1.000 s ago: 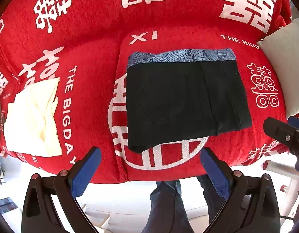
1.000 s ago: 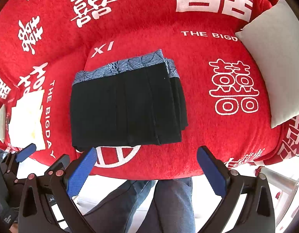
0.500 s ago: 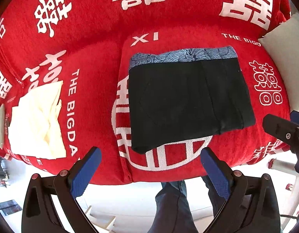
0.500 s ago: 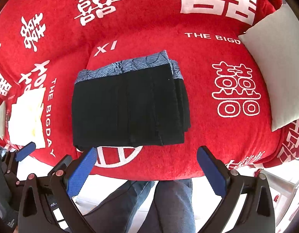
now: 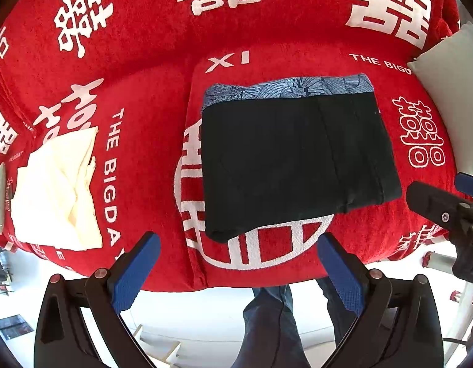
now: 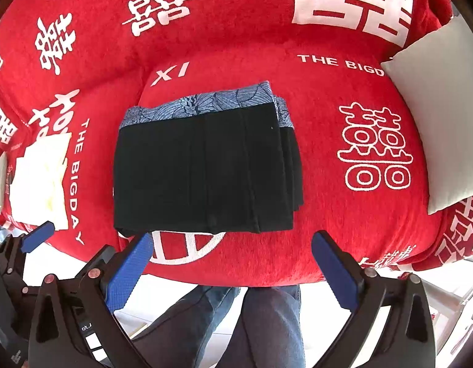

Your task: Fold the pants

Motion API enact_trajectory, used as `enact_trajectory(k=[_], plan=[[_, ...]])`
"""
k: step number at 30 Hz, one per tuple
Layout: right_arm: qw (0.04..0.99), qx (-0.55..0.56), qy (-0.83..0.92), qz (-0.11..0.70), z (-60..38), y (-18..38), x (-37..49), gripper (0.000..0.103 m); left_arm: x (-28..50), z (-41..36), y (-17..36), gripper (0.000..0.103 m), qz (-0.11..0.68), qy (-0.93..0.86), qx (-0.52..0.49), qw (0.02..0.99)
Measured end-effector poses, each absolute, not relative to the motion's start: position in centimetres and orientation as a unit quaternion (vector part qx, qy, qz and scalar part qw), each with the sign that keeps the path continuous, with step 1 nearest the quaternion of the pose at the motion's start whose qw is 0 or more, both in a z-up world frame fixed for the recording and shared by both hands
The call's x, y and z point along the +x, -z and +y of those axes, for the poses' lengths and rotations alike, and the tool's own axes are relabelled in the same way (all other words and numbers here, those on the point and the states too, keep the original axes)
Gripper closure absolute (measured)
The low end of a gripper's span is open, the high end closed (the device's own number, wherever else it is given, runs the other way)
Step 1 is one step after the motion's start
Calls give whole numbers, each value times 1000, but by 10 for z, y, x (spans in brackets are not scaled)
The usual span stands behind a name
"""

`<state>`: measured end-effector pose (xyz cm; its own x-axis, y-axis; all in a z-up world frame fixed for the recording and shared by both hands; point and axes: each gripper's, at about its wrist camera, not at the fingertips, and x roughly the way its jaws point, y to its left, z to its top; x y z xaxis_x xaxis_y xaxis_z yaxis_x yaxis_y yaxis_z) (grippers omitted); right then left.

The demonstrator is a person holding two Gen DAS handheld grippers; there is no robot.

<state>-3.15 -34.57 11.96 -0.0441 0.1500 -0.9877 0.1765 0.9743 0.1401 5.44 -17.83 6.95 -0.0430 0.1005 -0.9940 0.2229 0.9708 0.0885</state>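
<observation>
Two grippers, both hanging off the front edge of the red terry-cloth sofa cover (image 5: 150, 70) with the white lettering, and neither has hold of anything. The left gripper (image 5: 238, 271) has its blue-padded fingers spread wide, and the right gripper (image 6: 236, 271) is spread just as wide. The black pants with a blue patterned waistband (image 5: 294, 159) lie folded into a neat rectangle on the middle seat cushion, waistband at the far side. A folded cream cloth (image 5: 57, 190) sits well off to the left, and a pale grey pillow (image 6: 439, 116) lies off to the right.
</observation>
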Motion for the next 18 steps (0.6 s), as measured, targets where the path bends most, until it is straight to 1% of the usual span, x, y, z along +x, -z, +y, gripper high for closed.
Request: enact_trajectory(k=[18], plan=[[683,99,6,724,-340,-119,-28,0,57,-181,-70,1,715,51,112,688]])
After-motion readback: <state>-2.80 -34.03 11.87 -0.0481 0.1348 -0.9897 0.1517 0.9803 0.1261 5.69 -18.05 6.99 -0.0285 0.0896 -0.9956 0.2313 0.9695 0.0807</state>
